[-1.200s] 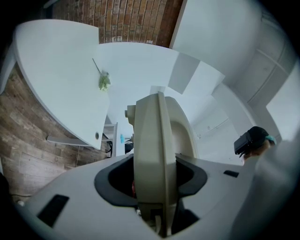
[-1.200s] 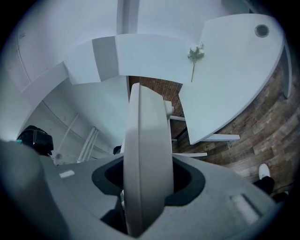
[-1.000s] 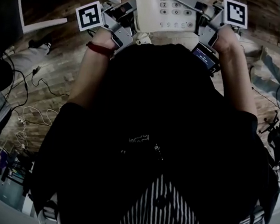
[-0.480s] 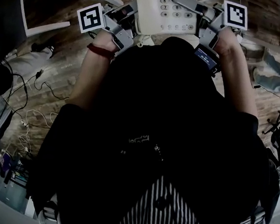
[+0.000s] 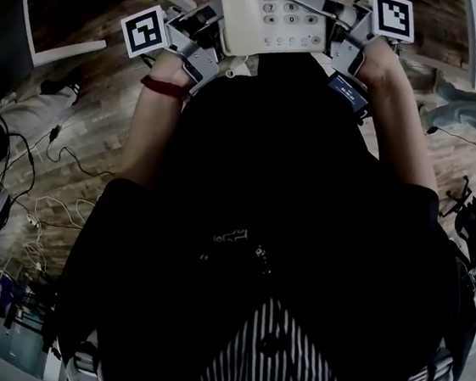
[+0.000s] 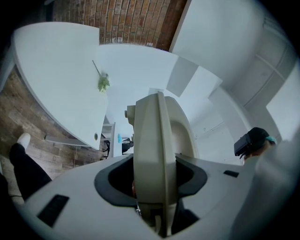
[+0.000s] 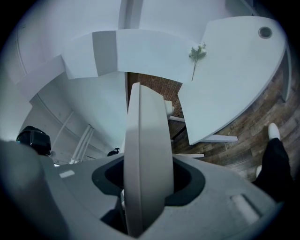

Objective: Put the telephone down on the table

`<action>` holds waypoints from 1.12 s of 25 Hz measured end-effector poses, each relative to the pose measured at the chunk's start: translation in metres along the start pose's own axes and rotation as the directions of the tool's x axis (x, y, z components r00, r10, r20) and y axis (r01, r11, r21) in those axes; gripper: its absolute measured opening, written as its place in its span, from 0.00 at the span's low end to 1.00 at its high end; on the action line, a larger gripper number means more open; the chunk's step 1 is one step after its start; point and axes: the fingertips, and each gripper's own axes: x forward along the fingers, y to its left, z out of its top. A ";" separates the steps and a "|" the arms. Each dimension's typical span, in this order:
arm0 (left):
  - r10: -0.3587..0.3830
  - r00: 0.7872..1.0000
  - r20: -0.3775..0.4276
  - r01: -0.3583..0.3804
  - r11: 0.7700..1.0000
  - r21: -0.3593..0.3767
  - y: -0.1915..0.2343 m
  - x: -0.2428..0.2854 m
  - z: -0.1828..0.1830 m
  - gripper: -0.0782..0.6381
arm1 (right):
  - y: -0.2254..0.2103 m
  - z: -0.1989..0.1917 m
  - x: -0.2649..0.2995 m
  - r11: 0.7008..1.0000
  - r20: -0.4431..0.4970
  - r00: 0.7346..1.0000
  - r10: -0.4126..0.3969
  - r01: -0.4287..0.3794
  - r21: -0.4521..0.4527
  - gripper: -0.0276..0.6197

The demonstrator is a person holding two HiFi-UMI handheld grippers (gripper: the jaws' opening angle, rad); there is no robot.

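1. Floor [image 5: 72, 149]: wood planks, the largest open area. It shows to the left and right of the person in the head view.
2. Table [image 6: 56, 84]: white top with a curved rim. In the left gripper view the rim runs down the left side, with bare floor below it. In the right gripper view the same top [image 7: 229, 79] sits upper right, its rim curving down toward the floor.
3. Telephone [image 5: 275, 10]: off-white, keypad [image 5: 285, 3] facing up. It is held in front of the torso at the top of the head view, above the floor and not on the table. Both gripper views show the body edge-on, [image 6: 154, 154] and [image 7: 145, 154].
4. L gripper [image 5: 208, 41]: jaws clamp the left edge of the telephone, one jaw on each face [image 6: 157, 206].
5. R gripper [image 5: 327, 12]: jaws clamp the right edge in the same way [image 7: 145, 206].
6. Cables [image 5: 40, 205]: loose on the floor at lower left, well apart from both grippers.
7. Green sprig [image 6: 103, 83]: lies flat on the tabletop, inside the rim. Also seen at [image 7: 197, 52].
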 end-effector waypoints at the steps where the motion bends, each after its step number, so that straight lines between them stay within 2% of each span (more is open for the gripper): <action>1: -0.001 1.000 0.004 0.001 1.000 0.004 0.000 0.001 0.001 0.39 | 0.001 0.001 0.000 1.000 -0.004 1.000 0.002 -0.002 0.001 0.34; 18: 0.046 0.999 0.026 -0.047 0.999 0.021 0.004 -0.002 0.007 0.39 | -0.007 0.004 0.005 0.999 -0.031 0.999 0.031 -0.031 0.010 0.35; 28: 0.015 1.000 -0.015 -0.014 0.999 0.030 -0.004 0.007 0.006 0.39 | 0.003 0.009 -0.001 0.999 -0.006 1.000 0.028 -0.028 -0.023 0.35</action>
